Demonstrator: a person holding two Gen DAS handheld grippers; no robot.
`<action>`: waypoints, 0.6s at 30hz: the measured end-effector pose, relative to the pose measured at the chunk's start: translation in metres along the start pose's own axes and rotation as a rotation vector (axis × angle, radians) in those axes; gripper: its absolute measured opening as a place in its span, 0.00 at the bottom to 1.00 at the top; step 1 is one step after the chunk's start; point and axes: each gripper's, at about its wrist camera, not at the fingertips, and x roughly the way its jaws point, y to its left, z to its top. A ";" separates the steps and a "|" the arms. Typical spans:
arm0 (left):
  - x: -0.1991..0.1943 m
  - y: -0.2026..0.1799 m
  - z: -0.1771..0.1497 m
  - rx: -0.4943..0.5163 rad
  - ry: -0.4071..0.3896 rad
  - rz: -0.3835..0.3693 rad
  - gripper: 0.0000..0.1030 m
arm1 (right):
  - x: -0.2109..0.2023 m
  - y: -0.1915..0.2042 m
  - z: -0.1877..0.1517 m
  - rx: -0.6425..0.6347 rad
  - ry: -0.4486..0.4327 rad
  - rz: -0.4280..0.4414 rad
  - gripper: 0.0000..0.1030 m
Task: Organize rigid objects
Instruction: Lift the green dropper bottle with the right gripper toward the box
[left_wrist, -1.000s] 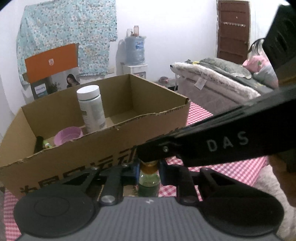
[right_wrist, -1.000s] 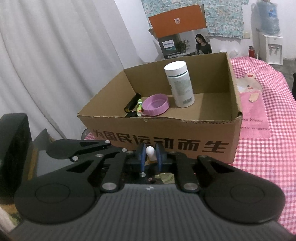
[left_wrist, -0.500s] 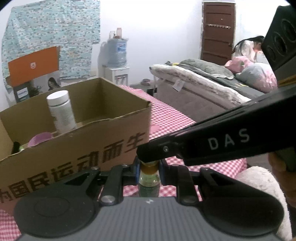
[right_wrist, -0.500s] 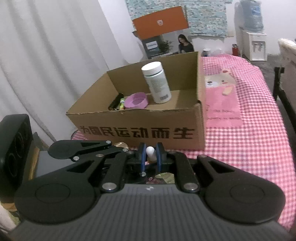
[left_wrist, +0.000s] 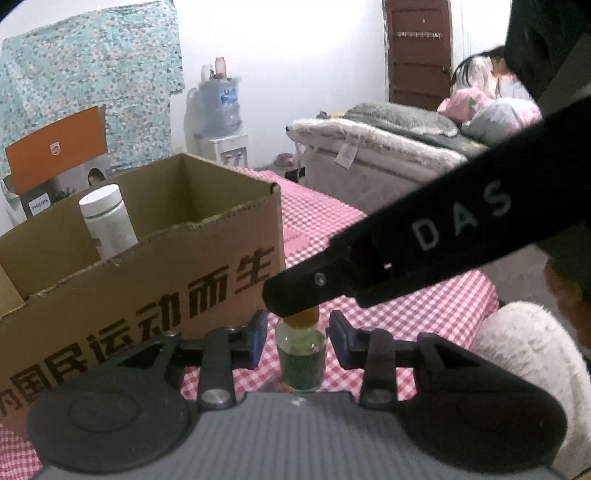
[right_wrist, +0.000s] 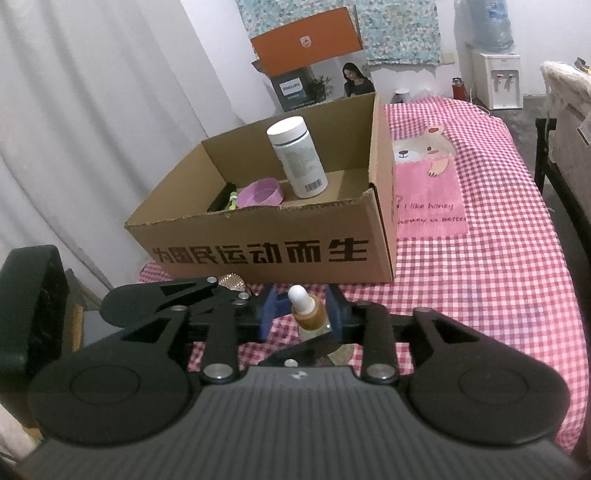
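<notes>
Dropper bottle (left_wrist: 301, 350) standing on checked tablecloth (right_wrist: 498, 258), lower centre of both views, just in front of cardboard box (right_wrist: 266, 254); probably parked there before boxing. Left gripper (left_wrist: 298, 341) now parted, pads clear of glass. Right gripper (right_wrist: 301, 314) just opened too, one pad maybe grazing the cap. Half a second ago both clamped tight. White jar (right_wrist: 297, 162), purple bowl (right_wrist: 260, 192) already inside.

- Table with a red-and-white checked cloth (right_wrist: 498, 258) fills the frame's right and centre.
- Cardboard box (right_wrist: 280, 251) stands on it at centre left.
- Small dropper bottle (right_wrist: 308, 314) stands upright on the cloth, lower centre.
</notes>
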 end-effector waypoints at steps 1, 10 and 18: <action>0.002 -0.001 -0.001 0.006 0.006 0.000 0.37 | 0.001 0.000 -0.001 -0.002 0.004 0.000 0.34; 0.019 -0.006 -0.013 0.051 0.042 0.015 0.37 | 0.019 -0.003 -0.003 -0.013 0.047 -0.003 0.38; 0.020 -0.006 -0.018 0.047 0.030 0.017 0.34 | 0.024 -0.006 -0.003 -0.024 0.052 -0.011 0.29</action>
